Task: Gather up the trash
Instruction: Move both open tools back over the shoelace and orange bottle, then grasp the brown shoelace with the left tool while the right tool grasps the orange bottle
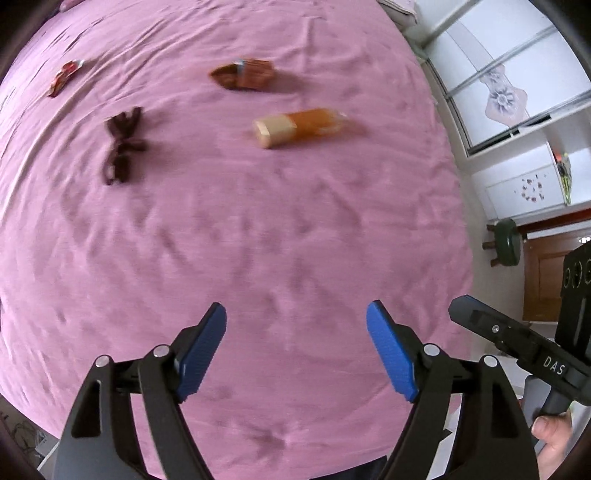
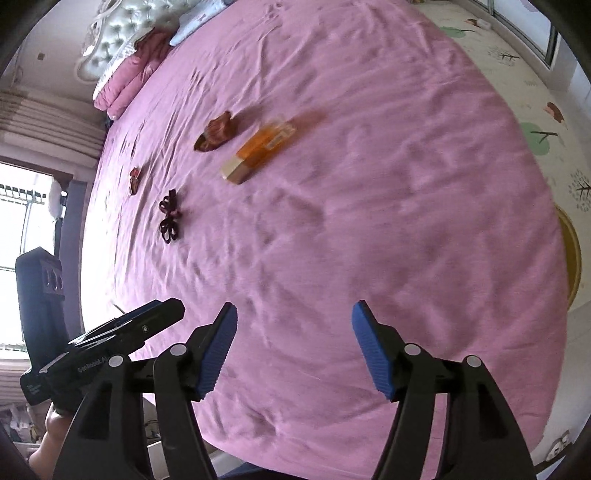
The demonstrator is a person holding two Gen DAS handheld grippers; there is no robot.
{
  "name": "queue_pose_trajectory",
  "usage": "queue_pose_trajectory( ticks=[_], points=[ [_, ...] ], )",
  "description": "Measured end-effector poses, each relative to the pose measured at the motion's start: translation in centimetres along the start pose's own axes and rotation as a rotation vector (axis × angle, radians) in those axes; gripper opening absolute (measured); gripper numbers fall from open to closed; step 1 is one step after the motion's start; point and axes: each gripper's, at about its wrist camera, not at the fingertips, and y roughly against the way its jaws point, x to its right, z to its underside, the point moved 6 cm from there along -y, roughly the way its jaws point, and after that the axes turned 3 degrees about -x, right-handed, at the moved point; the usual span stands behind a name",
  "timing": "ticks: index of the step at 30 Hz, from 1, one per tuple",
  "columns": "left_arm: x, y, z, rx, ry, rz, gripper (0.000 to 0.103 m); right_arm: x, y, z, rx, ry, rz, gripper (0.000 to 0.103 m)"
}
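Several bits of trash lie on a pink bedsheet (image 1: 258, 240) (image 2: 369, 203). An orange wrapper with a tan end (image 1: 299, 125) (image 2: 260, 149) lies near the middle. A crumpled brown wrapper (image 1: 243, 74) (image 2: 216, 133) sits just beyond it. A dark brown ribbon-like scrap (image 1: 123, 144) (image 2: 170, 216) lies to the left. A small red wrapper (image 1: 64, 75) (image 2: 135, 179) is farthest left. My left gripper (image 1: 295, 314) hangs open over bare sheet, well short of the trash. My right gripper (image 2: 293, 314) is open too, with nothing between its blue pads.
Pink pillows (image 2: 129, 79) and a tufted headboard (image 2: 122, 33) sit at the bed's far end. White wardrobes (image 1: 517, 110) and a green stool (image 1: 508, 245) stand beside the bed. A patterned floor mat (image 2: 535, 110) lies on the other side. A hand (image 1: 554, 439) holds the other gripper.
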Motion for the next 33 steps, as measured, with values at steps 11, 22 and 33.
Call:
queue_pose_trajectory(
  ticks=[11,22,33],
  points=[
    [-7.6,1.1,-3.1,0.025,0.097,-0.013,0.078,-5.9,-4.2,-3.3,-0.030,0.016,0.013,0.072],
    [-13.8,-0.4,-9.4,0.027,0.223,-0.074,0.079,-7.3,-8.7,-10.1,-0.060,-0.009,0.048,0.083],
    [-18.8,-4.4,-15.2,-0.025,0.267,-0.129,0.080,-6.9,-14.2,-15.9,-0.099,-0.112,0.052,0.084]
  ],
)
